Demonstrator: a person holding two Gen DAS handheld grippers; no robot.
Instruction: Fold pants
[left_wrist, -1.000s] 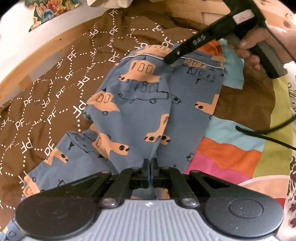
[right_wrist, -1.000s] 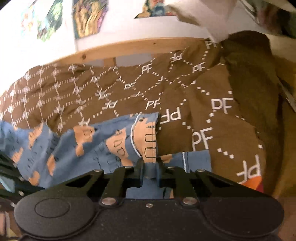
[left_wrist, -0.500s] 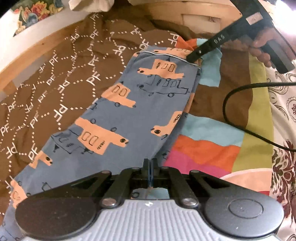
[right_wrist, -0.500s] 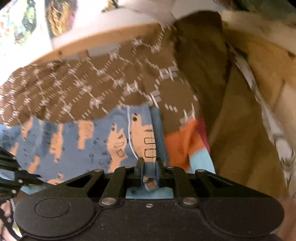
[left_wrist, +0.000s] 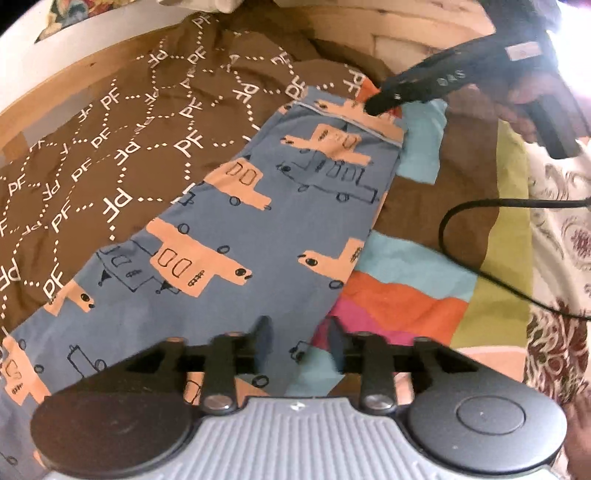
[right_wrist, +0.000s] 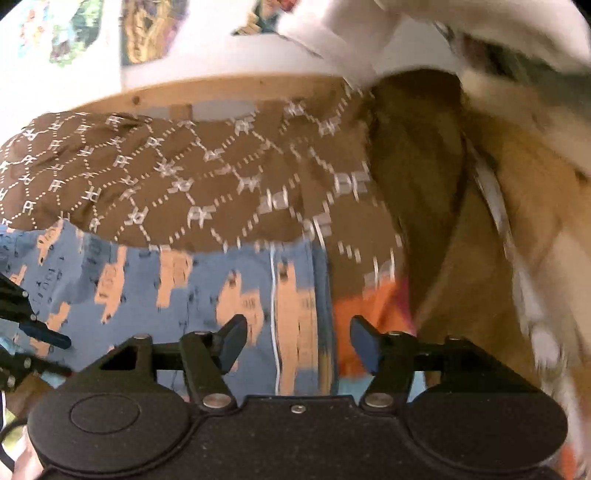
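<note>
So closest to the left wrist camera, the left gripper (left_wrist: 300, 341) has just let go, its jaws have been opening and now stand apart over the near edge of the blue cotton pants with orange and outlined bus prints (left_wrist: 236, 236), pads not pressing on the cloth. The pants lie flat in a long strip, doubled leg on leg, running from the near left up to the far right, partly on the brown bedspread with white dotted "PF" lettering (left_wrist: 110, 147) and partly on a patchwork quilt of orange, pink, teal and lime blocks (left_wrist: 406, 295). A black cable (left_wrist: 480, 273) loops over that quilt. At the far end the right gripper (left_wrist: 376, 105), held in a person's hand (left_wrist: 528, 99), hovers right at the waistband, and its jaws have just been opening too, released, with the waistband below the gap. Behind everything runs a pale wooden bed frame (left_wrist: 55, 88)
</note>
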